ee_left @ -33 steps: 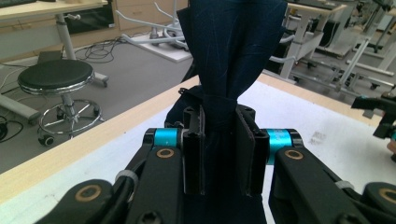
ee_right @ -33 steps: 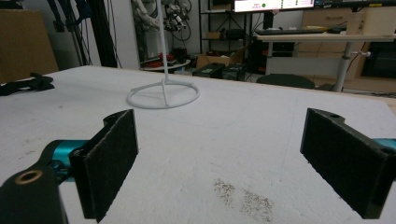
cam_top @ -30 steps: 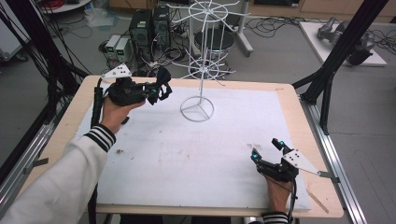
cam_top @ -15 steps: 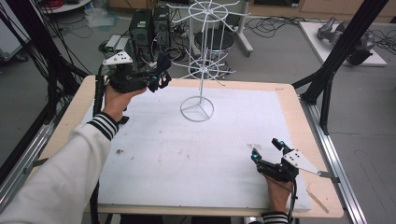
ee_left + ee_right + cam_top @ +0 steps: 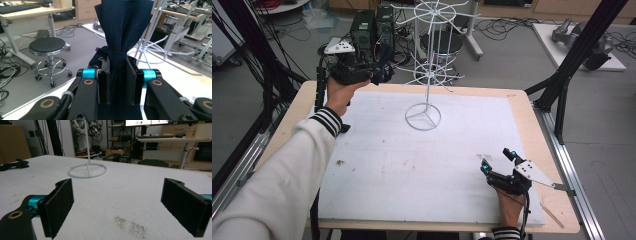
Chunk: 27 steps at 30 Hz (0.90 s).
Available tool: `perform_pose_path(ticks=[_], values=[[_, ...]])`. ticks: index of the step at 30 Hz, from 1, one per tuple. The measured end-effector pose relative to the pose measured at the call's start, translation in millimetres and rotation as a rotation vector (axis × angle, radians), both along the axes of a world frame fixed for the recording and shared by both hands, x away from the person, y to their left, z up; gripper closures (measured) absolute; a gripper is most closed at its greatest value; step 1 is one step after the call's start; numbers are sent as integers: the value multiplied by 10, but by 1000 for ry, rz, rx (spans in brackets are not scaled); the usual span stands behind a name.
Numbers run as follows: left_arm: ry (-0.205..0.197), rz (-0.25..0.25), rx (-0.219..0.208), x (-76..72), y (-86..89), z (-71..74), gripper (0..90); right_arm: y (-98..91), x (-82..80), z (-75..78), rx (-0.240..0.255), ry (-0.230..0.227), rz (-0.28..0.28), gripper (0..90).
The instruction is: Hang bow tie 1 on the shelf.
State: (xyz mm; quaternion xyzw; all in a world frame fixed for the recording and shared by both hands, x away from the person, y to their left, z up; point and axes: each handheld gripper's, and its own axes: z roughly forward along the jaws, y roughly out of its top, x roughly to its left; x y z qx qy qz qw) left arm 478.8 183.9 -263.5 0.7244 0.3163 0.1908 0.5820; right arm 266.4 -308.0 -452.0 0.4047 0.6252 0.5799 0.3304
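I count two grippers, left (image 5: pixel 379 70) far-left and right (image 5: pixel 498 162) near-right, one white wire rack (image 5: pixel 428 75), one dark blue cloth (image 5: pixel 122 27), one round stool (image 5: pixel 47 46).

The white wire rack (image 5: pixel 428 75) rises from its ring base at the far middle of the table (image 5: pixel 422 165), its arms spreading wide at two levels. The left tool (image 5: pixel 384 67), clamped on a dark blue cloth (image 5: pixel 122 27), hangs just left of those arms above the far left corner. The white mat lies bare between rack base and near edge. The right tool (image 5: pixel 498 161), jaws spread, sits at the near right corner.
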Motion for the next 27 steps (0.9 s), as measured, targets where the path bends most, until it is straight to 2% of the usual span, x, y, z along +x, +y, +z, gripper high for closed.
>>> perform_pose_path(ticks=[8, 9, 11, 15, 18, 27], values=[[-5, 9, 19, 85, -62, 31, 747, 0, 0, 0, -2, -2, -2, 106], [-12, 15, 7, 92, -75, 29, 747, 1, -1, 1, 0, 0, -1, 106], [-7, 16, -3, 112, -89, 16, 747, 0, 0, 0, 0, 0, 0, 106], [5, 21, 14, 144, -129, -25, 747, 1, 0, -1, -1, -4, -2, 106], [9, 25, 0, 164, -158, -46, 747, 2, 0, -1, -2, -5, -3, 106], [22, 11, 0, 184, -238, -83, 746, 0, 0, -1, 1, -2, 0, 106]])
